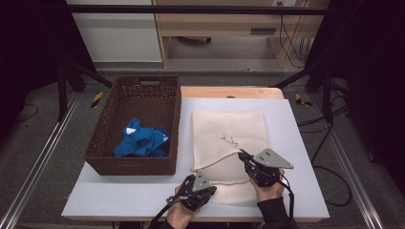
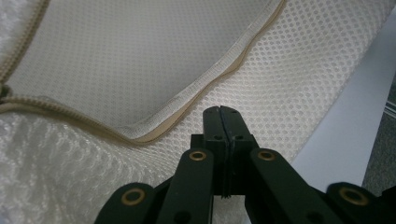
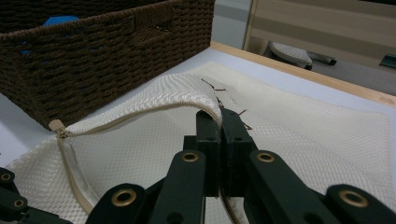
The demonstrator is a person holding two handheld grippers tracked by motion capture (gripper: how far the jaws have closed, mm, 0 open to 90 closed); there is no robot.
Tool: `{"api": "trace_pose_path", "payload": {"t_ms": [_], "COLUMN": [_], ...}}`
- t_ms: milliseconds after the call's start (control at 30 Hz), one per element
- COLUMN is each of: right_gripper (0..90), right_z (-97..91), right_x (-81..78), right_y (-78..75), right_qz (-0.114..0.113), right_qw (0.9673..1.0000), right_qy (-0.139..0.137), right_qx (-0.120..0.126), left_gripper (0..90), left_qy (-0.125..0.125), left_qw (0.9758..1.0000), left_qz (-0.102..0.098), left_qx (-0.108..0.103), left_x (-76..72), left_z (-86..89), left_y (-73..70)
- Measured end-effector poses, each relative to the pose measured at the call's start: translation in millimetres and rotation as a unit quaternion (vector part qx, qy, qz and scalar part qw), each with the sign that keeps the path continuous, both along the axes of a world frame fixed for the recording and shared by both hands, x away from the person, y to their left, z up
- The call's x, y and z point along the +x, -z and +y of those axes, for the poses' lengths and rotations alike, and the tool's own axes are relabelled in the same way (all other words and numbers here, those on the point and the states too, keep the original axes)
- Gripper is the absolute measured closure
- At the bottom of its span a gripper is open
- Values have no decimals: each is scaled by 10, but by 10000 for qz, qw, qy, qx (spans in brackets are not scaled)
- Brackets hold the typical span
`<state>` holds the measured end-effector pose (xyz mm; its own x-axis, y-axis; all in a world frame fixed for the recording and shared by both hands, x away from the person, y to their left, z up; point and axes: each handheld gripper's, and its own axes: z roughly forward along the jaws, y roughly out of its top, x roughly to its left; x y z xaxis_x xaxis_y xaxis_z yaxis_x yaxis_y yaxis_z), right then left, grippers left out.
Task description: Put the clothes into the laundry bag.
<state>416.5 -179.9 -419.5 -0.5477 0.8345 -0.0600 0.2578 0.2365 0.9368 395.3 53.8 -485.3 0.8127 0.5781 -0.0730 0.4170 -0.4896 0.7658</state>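
Note:
A cream mesh zip bag [image 1: 229,125] lies flat on the white table [image 1: 291,143], its open mouth facing me. My right gripper [image 1: 242,155] is shut on the upper zipper edge and holds it lifted, seen up close in the right gripper view [image 3: 220,114]. My left gripper [image 1: 210,191] is at the bag's near left corner. Its jaws [image 2: 222,112] are pressed together on the lower mesh layer [image 2: 116,56]. The opened mouth curves between the two grippers. Blue clothes [image 1: 141,140] lie in the brown wicker basket [image 1: 119,164].
The basket stands to the left of the bag, its wall [image 3: 93,60] close to the bag's zipper end [image 3: 56,126]. A wooden strip [image 1: 231,92] runs along the table's far edge. Bare white table lies right of the bag.

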Motion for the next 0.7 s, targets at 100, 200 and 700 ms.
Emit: {"api": "trace_pose_path", "payload": {"t_ms": [100, 200, 700], "right_gripper": [877, 877, 877], "right_z": [-2, -3, -25], "right_x": [5, 11, 9], "right_y": [13, 23, 46], "right_qz": [50, 102, 199], "right_qw": [10000, 9999, 9998], "right_qy": [9, -1, 34], "right_qx": [-4, -13, -27], "left_gripper": [840, 752, 429], "left_qy": [-32, -110, -600], "left_qw": [9999, 9992, 9905], "left_qz": [-36, -156, -975], "left_qx": [-119, -338, -763], "left_x": [-20, -72, 23], "left_z": [44, 132, 598], "left_y": [-54, -196, -991]}}
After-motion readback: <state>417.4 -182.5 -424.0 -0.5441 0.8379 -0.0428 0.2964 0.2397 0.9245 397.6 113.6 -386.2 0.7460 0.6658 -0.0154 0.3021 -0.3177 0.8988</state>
